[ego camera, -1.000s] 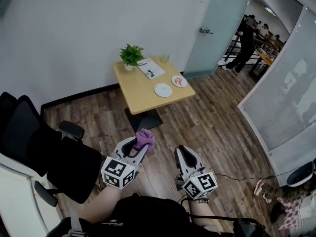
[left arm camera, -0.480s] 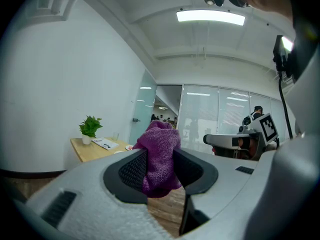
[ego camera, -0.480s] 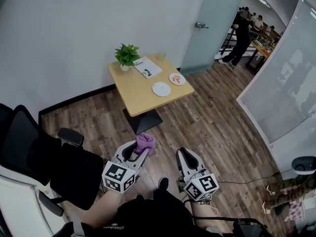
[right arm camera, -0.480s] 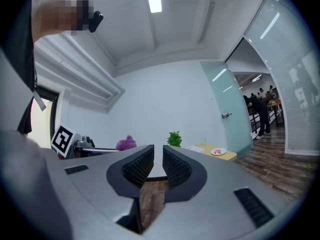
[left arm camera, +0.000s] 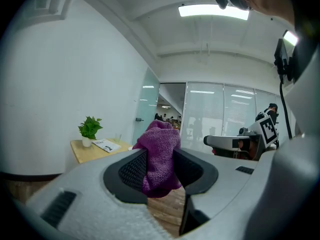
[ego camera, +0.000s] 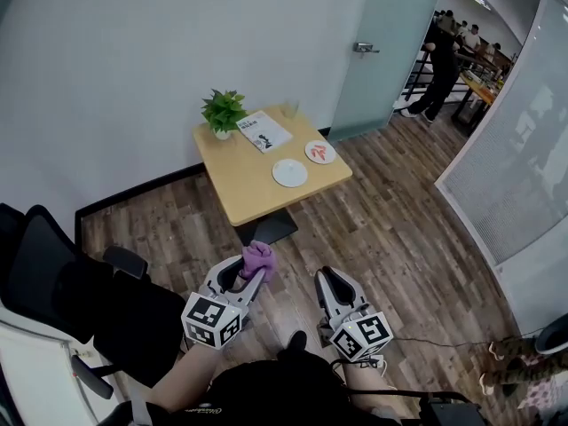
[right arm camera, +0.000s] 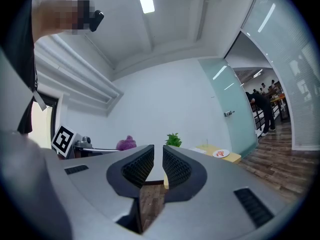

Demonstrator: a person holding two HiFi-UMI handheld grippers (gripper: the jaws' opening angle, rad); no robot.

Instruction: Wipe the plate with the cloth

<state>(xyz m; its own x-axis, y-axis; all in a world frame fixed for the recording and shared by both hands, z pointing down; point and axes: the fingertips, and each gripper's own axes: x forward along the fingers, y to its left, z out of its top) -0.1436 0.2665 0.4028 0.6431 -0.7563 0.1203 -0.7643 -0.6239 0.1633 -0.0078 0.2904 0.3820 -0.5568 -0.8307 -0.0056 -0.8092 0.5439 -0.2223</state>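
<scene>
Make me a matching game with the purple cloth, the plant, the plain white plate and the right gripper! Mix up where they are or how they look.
Things:
1. purple cloth
2. plant
3. plain white plate
4. right gripper

Clues:
A. at the table's corner by the wall
B. jaws nearly together, nothing held
C. pinched in the left gripper
D. beside the plate with red on it

Pairs: 1-C, 2-A, 3-D, 4-B
</scene>
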